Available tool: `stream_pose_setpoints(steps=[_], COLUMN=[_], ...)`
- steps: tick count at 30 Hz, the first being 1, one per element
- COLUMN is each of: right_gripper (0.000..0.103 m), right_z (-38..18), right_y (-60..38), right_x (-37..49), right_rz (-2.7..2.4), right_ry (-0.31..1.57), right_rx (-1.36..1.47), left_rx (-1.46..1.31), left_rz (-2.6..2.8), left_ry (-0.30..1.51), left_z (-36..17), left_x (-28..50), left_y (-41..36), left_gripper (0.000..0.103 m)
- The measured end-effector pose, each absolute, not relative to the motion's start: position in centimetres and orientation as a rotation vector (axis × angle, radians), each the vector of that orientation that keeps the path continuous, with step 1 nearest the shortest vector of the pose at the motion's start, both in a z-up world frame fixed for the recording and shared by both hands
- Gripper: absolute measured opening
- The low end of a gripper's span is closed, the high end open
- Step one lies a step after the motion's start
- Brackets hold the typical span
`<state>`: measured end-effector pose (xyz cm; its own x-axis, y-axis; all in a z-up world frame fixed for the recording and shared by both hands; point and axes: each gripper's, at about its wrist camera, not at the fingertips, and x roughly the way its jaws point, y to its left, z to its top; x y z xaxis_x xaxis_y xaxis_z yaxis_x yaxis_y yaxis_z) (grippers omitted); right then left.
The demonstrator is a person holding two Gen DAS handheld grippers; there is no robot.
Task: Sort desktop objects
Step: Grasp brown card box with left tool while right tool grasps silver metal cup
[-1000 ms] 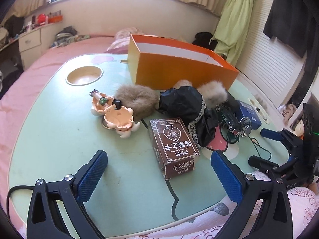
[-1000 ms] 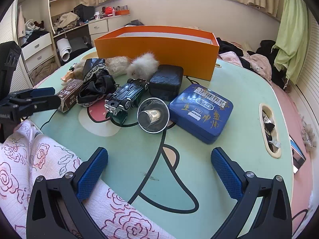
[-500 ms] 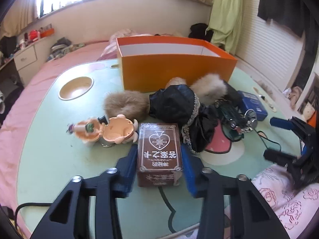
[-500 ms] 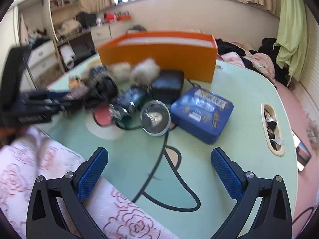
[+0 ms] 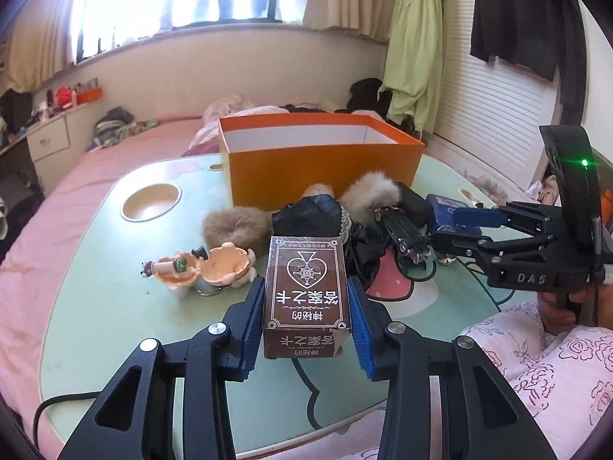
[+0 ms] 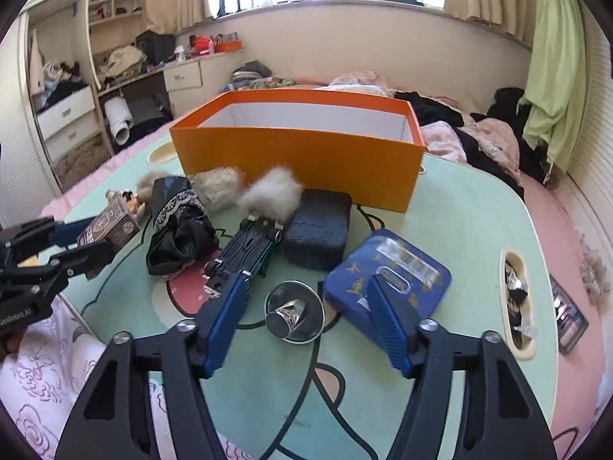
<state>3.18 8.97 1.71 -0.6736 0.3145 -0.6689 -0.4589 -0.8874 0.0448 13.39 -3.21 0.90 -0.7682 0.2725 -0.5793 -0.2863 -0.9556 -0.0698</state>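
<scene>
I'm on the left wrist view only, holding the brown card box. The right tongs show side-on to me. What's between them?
Observer: A shiny silver round piece sits on the table between the right tongs. The jaws are closing, and the pads are not touching it yet.
Operator: Could they catch anything next to it?
Observer: The blue tin lies just right of it. One finger overlaps the tin's near corner in the picture, but I cannot tell if they touch.
Operator: And the other side?
Observer: The near end of the toy car lies right beside the other finger.
</scene>
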Motion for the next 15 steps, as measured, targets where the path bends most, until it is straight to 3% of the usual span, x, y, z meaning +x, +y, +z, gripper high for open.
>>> stream_pose_setpoints(steps=[5, 9, 15], right_gripper=[0.049, 0.031, 0.031], right_z=[0.6, 0.3, 0.7], right_y=[7.1, 6.9, 7.3], right_x=[2.2, 2.1, 3.5], right_rz=[2.513, 2.537, 2.556], right_ry=[0.169, 0.195, 0.248], right_rx=[-1.048, -1.067, -0.997], left_rx=[-0.882, -0.876, -0.843], left_rz=[2.704, 2.705, 2.716], left_ry=[0.035, 0.030, 0.012], left_z=[0.9, 0.8, 1.0], left_x=[13.4, 13.5, 13.7], left_y=[-3.2, -3.3, -3.5], left_gripper=[0.040, 0.040, 0.040])
